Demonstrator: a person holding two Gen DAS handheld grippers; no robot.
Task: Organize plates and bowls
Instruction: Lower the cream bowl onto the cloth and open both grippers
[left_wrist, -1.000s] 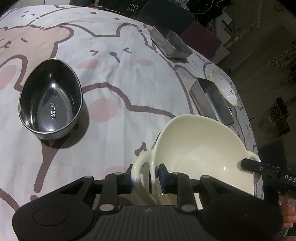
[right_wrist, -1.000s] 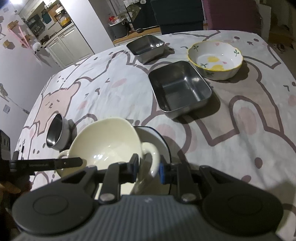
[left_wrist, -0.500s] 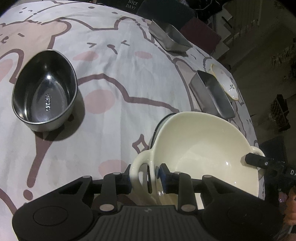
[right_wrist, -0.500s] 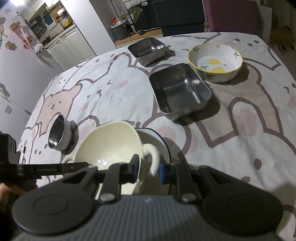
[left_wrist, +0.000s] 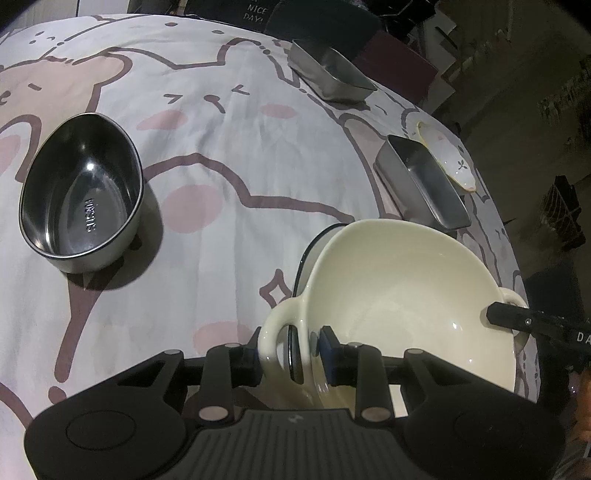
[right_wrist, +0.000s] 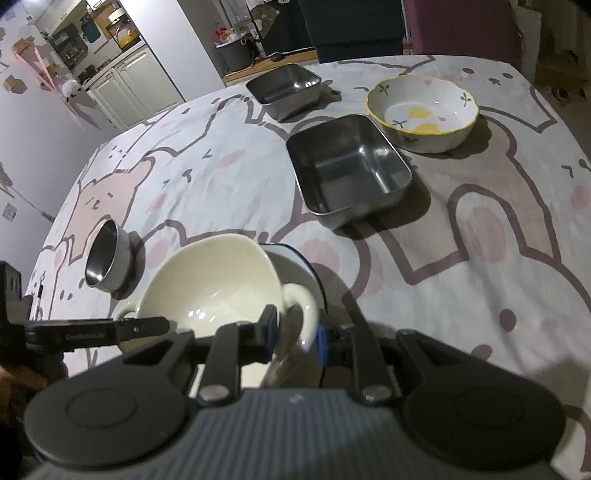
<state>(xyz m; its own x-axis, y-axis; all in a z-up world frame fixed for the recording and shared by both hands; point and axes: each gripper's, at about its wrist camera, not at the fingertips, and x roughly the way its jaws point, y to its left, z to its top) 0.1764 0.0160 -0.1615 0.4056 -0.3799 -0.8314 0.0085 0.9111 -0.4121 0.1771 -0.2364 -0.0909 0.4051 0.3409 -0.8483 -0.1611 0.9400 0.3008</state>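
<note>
Nearest, both grippers are on the cream bowl (left_wrist: 402, 295), one per handle. Left gripper (left_wrist: 288, 360): fingers clenched on the near-left handle loop, one pad outside the loop, the other against the bowl wall. Right gripper (right_wrist: 295, 332): fingers clenched on the opposite handle, though that view is a bit blurred at the pads.

Bowl is tilted, held over or resting on a blue-rimmed plate (right_wrist: 295, 258) at the near edge of the desk (left_wrist: 229, 155); can't tell if its base touches the plate. Bowl lies straight ahead of both sets of fingers, between them. Its handle-to-handle axis runs gripper to gripper, so neither hand is nearer; any move probably has to be done w/ both together, kept level.

Further out, left side of the desk: round steel bowl (left_wrist: 81, 192), upright, well apart from the cream one. Right-centre: big steel tray (right_wrist: 351, 170), rectangular, empty. Just beside it, toward the far right corner: flowered bowl (right_wrist: 421, 110) w/ yellow rim, near but not touching the tray as far as I can see. Far edge: small steel tray (right_wrist: 284, 88), alone.

Judgement: cream bowl is mid-carry, likely meant to settle onto the plate or go to a stack. Risk is tipping if one hand leads.
</note>
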